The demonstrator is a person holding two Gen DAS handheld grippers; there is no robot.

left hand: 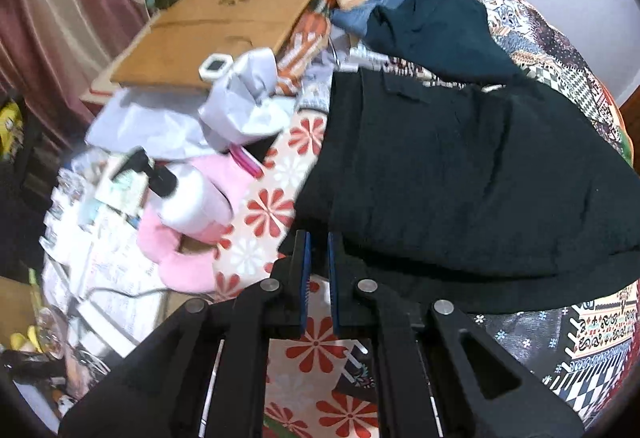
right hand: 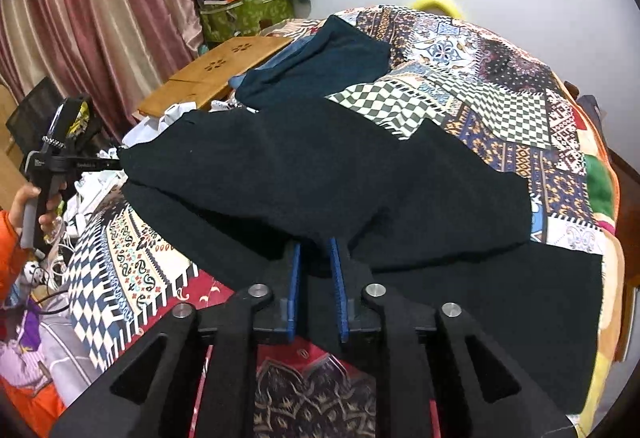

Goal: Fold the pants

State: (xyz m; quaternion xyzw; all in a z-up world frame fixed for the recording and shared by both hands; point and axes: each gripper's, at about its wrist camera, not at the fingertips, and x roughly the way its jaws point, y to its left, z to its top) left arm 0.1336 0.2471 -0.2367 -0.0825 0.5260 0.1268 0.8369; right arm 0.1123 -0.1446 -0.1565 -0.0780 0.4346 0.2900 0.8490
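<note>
The black pants (left hand: 460, 174) lie partly folded on the patchwork bedspread (left hand: 592, 318), with a top layer doubled over a lower one. My left gripper (left hand: 318, 238) is at the pants' left edge, its blue pads a narrow gap apart with black cloth at the tips. In the right wrist view the pants (right hand: 320, 174) spread across the bed, and my right gripper (right hand: 316, 246) has its pads closed on a fold of the black cloth. The left gripper (right hand: 116, 162) shows there at the pants' far left edge, held by a hand.
A dark teal garment (right hand: 320, 66) lies beyond the pants. A wooden lap table (left hand: 216, 26), white paper bag (left hand: 244, 98), pump bottle (left hand: 184, 198) and pink cloth (left hand: 192, 258) crowd the left side. Curtains (right hand: 100, 18) hang at the left.
</note>
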